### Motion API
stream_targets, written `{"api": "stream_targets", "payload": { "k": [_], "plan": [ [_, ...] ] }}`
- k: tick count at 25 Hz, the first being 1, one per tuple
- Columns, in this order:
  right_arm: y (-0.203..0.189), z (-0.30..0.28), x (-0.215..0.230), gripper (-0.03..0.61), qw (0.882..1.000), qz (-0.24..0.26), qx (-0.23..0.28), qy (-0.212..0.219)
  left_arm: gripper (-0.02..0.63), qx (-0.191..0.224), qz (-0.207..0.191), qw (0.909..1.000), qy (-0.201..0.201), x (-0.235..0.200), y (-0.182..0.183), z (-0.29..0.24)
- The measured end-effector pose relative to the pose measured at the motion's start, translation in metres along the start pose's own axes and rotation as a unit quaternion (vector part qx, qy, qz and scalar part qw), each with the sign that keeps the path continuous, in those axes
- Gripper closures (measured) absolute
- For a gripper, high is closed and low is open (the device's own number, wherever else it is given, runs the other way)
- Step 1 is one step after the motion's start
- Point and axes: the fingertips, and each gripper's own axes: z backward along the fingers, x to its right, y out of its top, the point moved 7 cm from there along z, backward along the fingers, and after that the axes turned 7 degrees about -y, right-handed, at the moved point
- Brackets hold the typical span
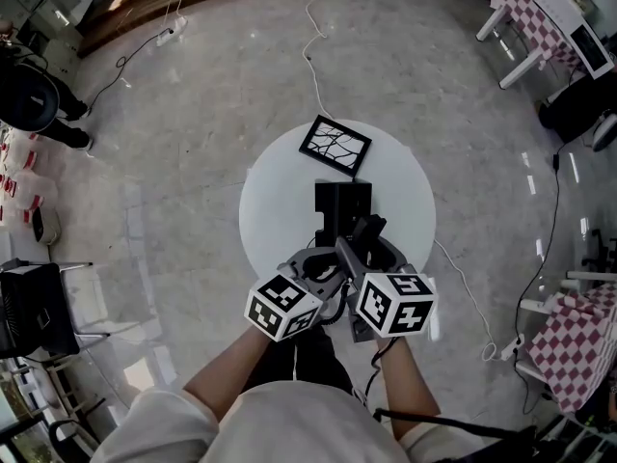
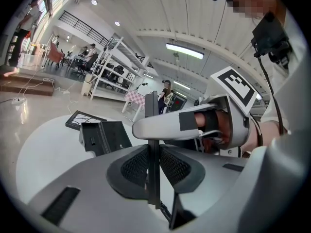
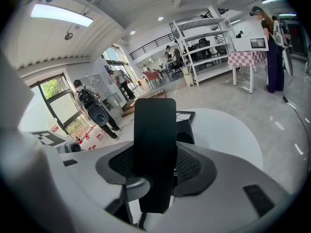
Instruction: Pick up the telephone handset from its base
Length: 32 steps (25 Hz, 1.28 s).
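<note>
The black telephone handset (image 3: 155, 140) is up off its base (image 1: 339, 204), near the front of the round white table (image 1: 275, 201). My left gripper (image 2: 153, 166) is shut on the handset (image 2: 152, 125) across its thin side. My right gripper (image 3: 155, 166) has its jaws against the handset's two long edges, across the broad face. Seen from the head view, both grippers (image 1: 323, 260) (image 1: 371, 241) meet over the table's near edge with the handset (image 1: 364, 230) between them. A coiled cord (image 3: 141, 223) hangs from the handset's lower end.
A black picture frame (image 1: 335, 146) with a white branching pattern lies behind the base. Cables run over the grey floor around the table. Checked tables (image 1: 540, 22) stand at the far right, and black chairs (image 1: 34, 307) at the left.
</note>
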Motion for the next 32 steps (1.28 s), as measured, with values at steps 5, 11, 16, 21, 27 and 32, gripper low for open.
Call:
{"api": "stream_targets", "payload": {
  "k": [5,11,16,21,27,32],
  "plan": [
    [0.001,0.001,0.0,0.337,1.0,0.002,-0.001,0.0,0.534,-0.001,-0.001,1.0,0.002,0.001,0.001,0.0],
    [0.002,0.003,0.0,0.341,1.0,0.003,0.007,-0.003,0.534,-0.003,0.0,1.0,-0.003,0.002,0.003,-0.002],
    [0.005,0.008,0.0,0.342,1.0,-0.014,0.019,-0.005,0.532,-0.013,-0.011,0.9998,-0.006,0.004,0.009,0.0],
    [0.008,0.012,-0.002,0.342,0.999,-0.032,0.028,-0.003,0.532,-0.02,-0.019,0.9996,-0.007,0.007,0.015,0.004],
    [0.014,0.023,0.001,0.342,0.997,-0.06,0.039,0.0,0.532,-0.02,-0.029,0.9993,-0.01,0.015,0.024,0.011],
    [0.028,0.031,0.004,0.342,0.996,-0.065,0.058,-0.007,0.532,-0.011,-0.041,0.9989,-0.019,0.017,0.038,0.022]
  ]
}}
